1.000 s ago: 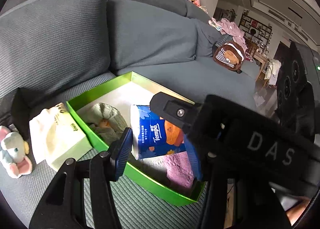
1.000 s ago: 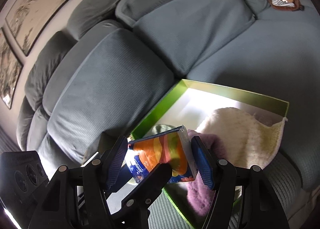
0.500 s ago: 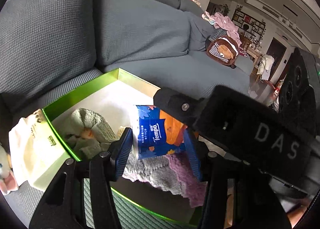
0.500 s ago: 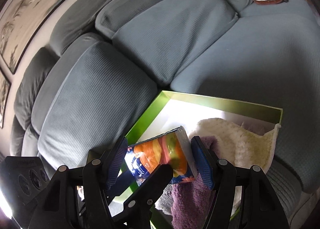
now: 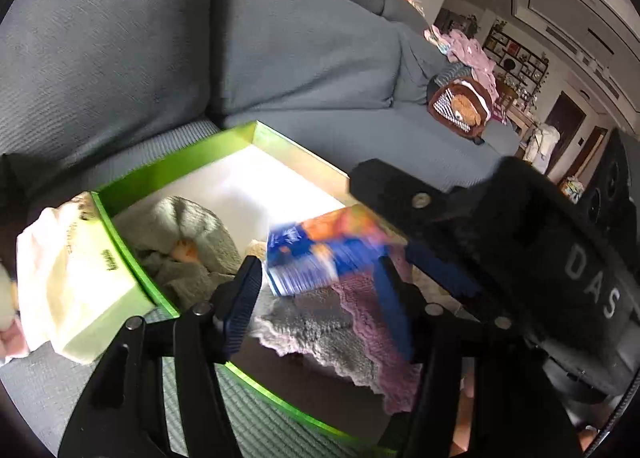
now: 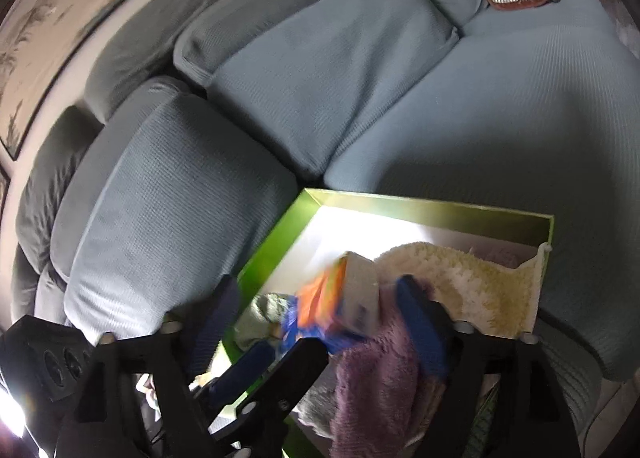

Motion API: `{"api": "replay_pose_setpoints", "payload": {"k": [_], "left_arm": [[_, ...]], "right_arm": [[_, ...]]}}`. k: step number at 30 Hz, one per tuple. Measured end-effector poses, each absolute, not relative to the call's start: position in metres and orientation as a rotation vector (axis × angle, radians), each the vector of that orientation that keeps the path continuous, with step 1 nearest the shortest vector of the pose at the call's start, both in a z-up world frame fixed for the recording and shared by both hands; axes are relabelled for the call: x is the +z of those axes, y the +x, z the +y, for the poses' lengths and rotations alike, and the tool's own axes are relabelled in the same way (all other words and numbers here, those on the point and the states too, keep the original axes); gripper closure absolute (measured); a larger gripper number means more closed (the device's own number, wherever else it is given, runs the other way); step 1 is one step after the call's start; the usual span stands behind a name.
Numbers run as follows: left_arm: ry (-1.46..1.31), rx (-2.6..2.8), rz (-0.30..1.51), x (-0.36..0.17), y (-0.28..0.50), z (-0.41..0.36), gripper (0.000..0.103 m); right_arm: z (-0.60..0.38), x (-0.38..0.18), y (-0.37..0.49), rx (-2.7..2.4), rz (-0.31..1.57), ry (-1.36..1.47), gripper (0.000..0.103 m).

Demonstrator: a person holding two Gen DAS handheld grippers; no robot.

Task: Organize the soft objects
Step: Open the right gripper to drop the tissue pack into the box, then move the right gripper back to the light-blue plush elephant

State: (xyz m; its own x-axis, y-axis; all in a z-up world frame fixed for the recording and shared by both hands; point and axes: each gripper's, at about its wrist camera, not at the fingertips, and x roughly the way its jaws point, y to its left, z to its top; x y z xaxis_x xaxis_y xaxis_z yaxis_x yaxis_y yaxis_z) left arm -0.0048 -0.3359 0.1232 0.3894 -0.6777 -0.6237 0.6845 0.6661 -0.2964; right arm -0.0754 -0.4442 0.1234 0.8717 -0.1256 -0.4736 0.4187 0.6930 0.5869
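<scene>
While both tongs open around the tissue pack (image 5: 316, 254), only the left view shows the tissue box (image 5: 76, 278).

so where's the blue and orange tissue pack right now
In the green box, mid-frame in both wrist views, the tissue pack sits atop the purple cloth, between the opening right gripper jaws.

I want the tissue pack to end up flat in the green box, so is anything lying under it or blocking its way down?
Yes. Both grippers' jaws are opening and the tissue pack sits over the purple cloth and cream towel, not the box's bare white floor. That floor is free only toward the sofa's back.
</scene>
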Motion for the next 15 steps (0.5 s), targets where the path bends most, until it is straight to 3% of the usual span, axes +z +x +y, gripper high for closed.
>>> {"api": "replay_pose_setpoints", "payload": {"k": [6, 15], "left_arm": [[-0.056, -0.812, 0.731, 0.140, -0.012, -0.286, 0.025], [-0.170, -0.661, 0.729, 0.158, -0.018, -0.191, 0.019]], "right_arm": [[-0.430, 0.139, -0.083, -0.355, 0.398, 0.660, 0.015], [-0.393, 0.148, -0.075, -0.378, 0.465, 0.501, 0.015]]}}
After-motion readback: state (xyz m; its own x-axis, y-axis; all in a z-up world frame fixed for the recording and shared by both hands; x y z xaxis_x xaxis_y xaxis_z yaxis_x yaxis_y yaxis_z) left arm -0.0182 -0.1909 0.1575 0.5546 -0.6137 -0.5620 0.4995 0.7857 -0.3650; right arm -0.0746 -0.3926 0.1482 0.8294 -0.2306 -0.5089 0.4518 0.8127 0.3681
